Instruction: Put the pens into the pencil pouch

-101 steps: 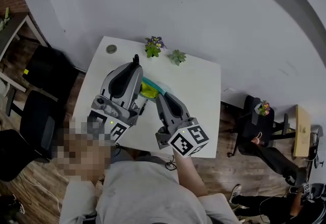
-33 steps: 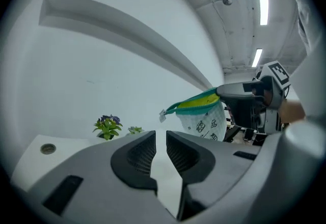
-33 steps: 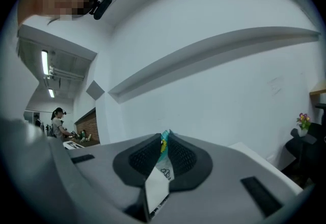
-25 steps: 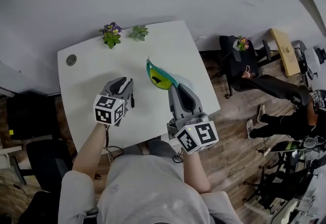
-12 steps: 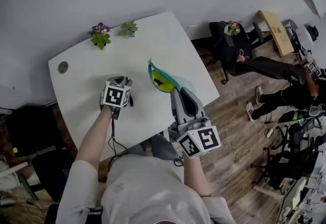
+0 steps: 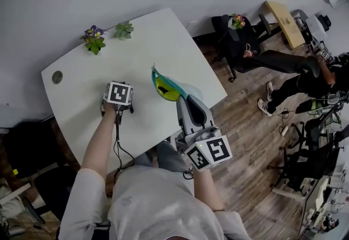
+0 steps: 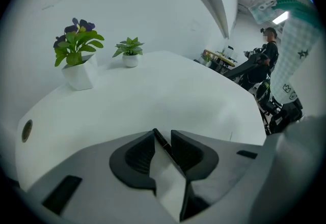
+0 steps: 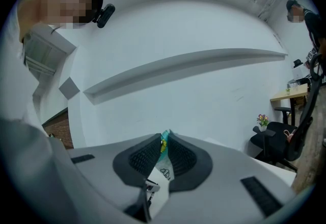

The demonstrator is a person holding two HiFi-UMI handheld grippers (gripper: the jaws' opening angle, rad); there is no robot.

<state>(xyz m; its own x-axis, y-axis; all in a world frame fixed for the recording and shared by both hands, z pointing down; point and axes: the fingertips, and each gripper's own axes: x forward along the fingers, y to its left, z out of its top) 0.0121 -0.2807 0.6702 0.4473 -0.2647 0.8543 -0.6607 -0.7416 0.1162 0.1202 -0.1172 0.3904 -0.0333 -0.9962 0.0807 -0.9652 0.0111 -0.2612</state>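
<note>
A black pen [image 7: 162, 140] lies on the white table [image 6: 158, 37], slanting across the gap of my left gripper [image 7: 163, 134]. Its jaws are closing, but table still shows on both sides of the pen. In the head view the left gripper [image 6: 122, 107] points steeply down at the table's near left. My right gripper [image 6: 183, 99] is shut on the edge of the pencil pouch [image 6: 165, 85], a teal-zipped pouch with a yellow inside, held up and gaping. In the right gripper view the pouch's edge [image 8: 163, 169] sits pinched between the pads of the right gripper [image 8: 164, 142].
Two small potted plants [image 6: 94, 40] [image 6: 124, 29] stand at the table's far edge, and a round cable hole [image 6: 56, 77] sits at its left. A cable hangs off the near edge. A seated person [image 6: 283, 64] and chairs are off to the right.
My left gripper has dropped to the table and tipped steeply down over the pen. The right gripper keeps the pouch held up in about the same place.
</note>
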